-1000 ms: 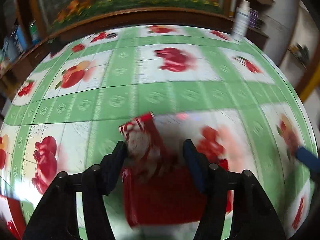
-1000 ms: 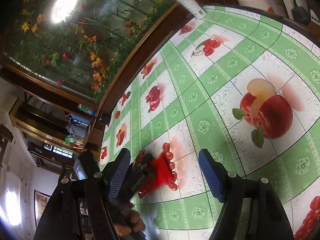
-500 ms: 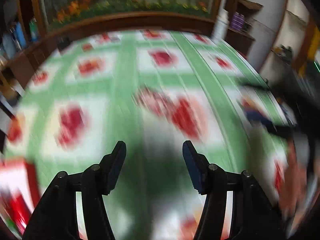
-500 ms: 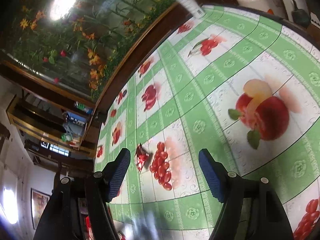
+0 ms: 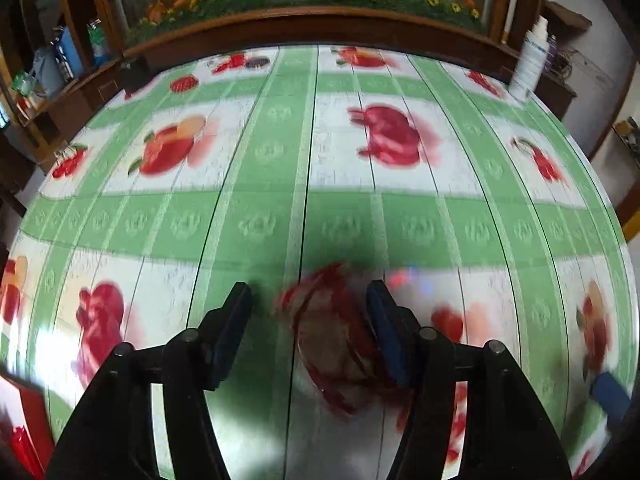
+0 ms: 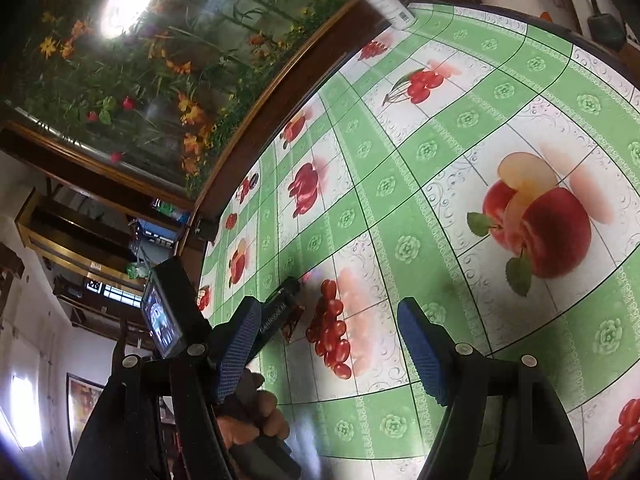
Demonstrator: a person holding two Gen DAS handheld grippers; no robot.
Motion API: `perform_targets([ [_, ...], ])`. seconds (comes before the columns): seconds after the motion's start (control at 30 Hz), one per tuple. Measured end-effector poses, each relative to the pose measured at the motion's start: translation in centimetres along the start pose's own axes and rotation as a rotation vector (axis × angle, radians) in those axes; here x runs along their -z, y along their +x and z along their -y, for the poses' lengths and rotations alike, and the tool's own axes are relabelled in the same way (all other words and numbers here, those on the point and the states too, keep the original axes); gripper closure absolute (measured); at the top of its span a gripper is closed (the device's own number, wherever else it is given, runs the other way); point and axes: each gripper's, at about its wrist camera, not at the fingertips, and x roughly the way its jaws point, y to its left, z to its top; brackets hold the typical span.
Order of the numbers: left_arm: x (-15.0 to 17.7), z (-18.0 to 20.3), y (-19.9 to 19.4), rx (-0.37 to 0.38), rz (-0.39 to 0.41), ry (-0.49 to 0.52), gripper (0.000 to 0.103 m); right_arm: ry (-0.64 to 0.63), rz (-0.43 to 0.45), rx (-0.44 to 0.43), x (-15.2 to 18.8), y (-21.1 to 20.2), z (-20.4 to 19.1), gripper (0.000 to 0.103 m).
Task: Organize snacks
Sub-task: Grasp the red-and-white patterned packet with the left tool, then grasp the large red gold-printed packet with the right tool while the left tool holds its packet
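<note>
Left gripper spread wide, blurry red snack packet lying between the fingers, closer to the right one, touching or not hard to tell. Right gripper also wide open with nothing in it, hovering over the green fruit-print tabletop. White bottle way off at the far edge.
</note>
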Motion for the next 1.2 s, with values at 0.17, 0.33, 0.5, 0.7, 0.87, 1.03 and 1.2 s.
perform_targets([
  [0.17,3.5,-1.7,-2.2,0.051,-0.047,0.06,0.066,-0.002,0.004,0.019,0.1,0.0,0.1,0.029],
  [0.33,10.3,-3.8,-6.1,0.128,-0.116,0.148,0.067,-0.07,-0.013,0.045,0.9,0.8,-1.0,0.029],
  [0.5,16.1,-5.5,-12.1,0.267,-0.026,0.235,0.067,-0.232,-0.209,0.002,3.9,4.7,-4.1,0.029],
  [0.7,19.9,-5.4,-17.9,0.267,0.188,0.355,0.042,-0.384,-0.203,0.075,6.1,4.5,-6.2,0.029],
  [0.87,21.2,-7.3,-19.6,0.187,0.219,0.364,0.04,-0.508,-0.297,-0.055,9.0,1.1,-5.5,0.029],
  [1.03,21.1,-10.5,-18.5,0.209,0.147,0.305,0.039,-0.754,-0.461,-0.108,15.4,-2.2,-4.7,0.029],
  [1.2,22.0,-12.2,-18.3,0.251,0.121,0.193,0.039,-1.02,-0.54,-0.005,21.3,-2.4,-5.5,0.021],
])
